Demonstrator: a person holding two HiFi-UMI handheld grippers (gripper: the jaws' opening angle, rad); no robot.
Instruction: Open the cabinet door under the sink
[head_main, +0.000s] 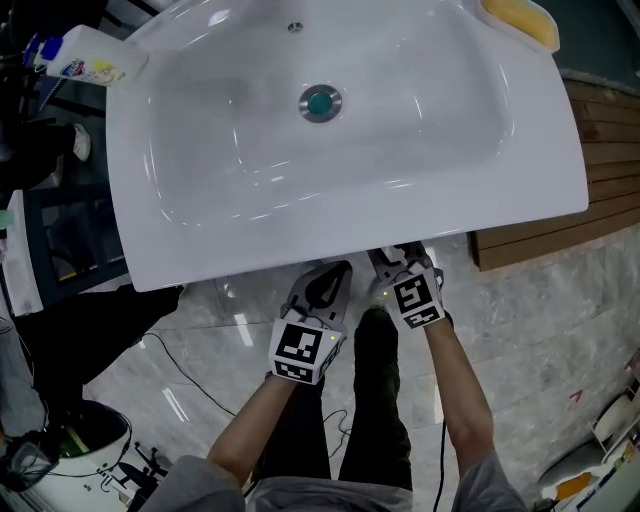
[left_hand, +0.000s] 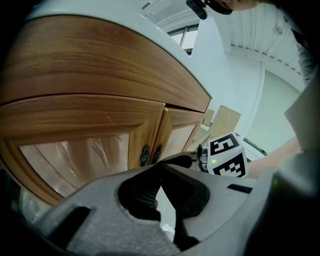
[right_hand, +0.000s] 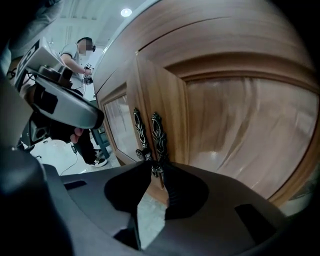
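Right gripper (right_hand: 154, 168) is pinching the door handle (right_hand: 156, 132)
Handle's lower end is sitting between its narrowed fingers (right_hand: 182, 192), looks ready for pulling; left gripper (left_hand: 160, 166) is hanging back, fingers closed up on nothing.

Both your forearms reach up from the bottom edge toward the middle of the head view, the left forearm (head_main: 250, 425) just beside the right forearm (head_main: 462, 385). Your left tongs (left_hand: 160, 166) are closed tip to tip, with nothing between them. Your right tongs (right_hand: 156, 167) pinch the lower end of a door handle (right_hand: 157, 132)
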